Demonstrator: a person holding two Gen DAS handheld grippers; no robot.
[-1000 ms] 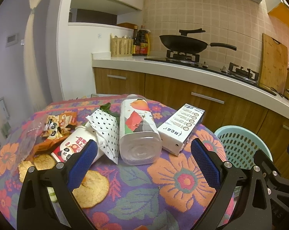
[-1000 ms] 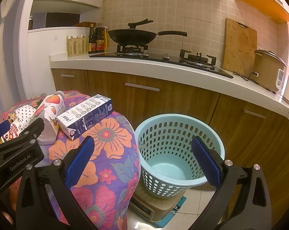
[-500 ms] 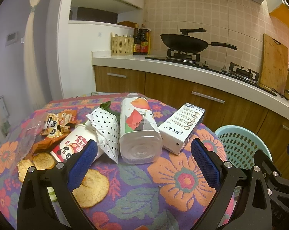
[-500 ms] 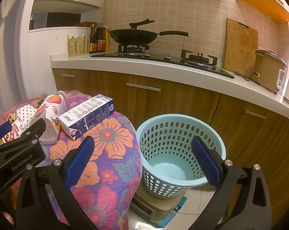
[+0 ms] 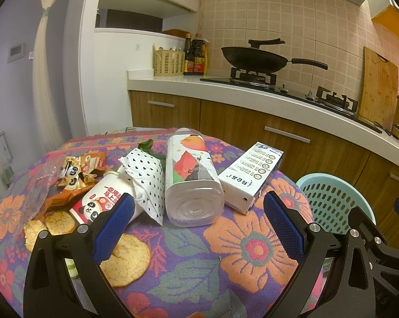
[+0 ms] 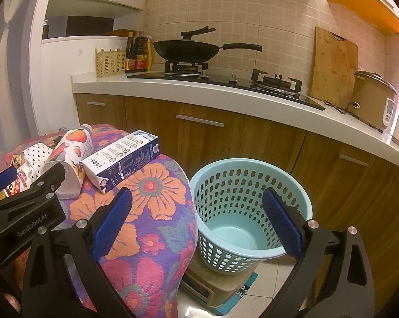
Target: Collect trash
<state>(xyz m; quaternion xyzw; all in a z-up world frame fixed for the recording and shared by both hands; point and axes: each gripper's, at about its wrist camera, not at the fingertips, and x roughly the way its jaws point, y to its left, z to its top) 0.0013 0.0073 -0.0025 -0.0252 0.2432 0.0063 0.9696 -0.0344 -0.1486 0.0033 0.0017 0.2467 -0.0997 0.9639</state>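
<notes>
A: What has changed in the last second?

B: Very little. The left gripper (image 5: 196, 222) has drifted slightly, so the bottle (image 5: 191, 175) sits a touch lower in its view than it did a second ago. Its jaws are spread wide and hold nothing. The right gripper (image 6: 196, 220) is likewise spread and holds nothing, framing the basket (image 6: 249, 212) much as before.

A: So for the task?

B: I'd say nothing is collected yet. The basket looks bare inside, and all the trash lies on the table (image 5: 226, 251).

A: Where is the bottle, exactly?

B: On its side, just ahead of the left gripper, between its fingers in line. The carton (image 5: 249, 175) touches the bottle's right side; the dotted wrapper (image 5: 146, 182) leans on its left. Left of that lie the cup (image 5: 104, 198), snack packets (image 5: 75, 175) and crackers (image 5: 128, 259).

A: Which way does the bottle point?

B: Its clear base faces the gripper and its cap end points away, toward the counter. The long axis runs along the approach, so closing across the body seems the natural grip. The basket stands right of the bottle, off the table's edge on the floor.
</notes>
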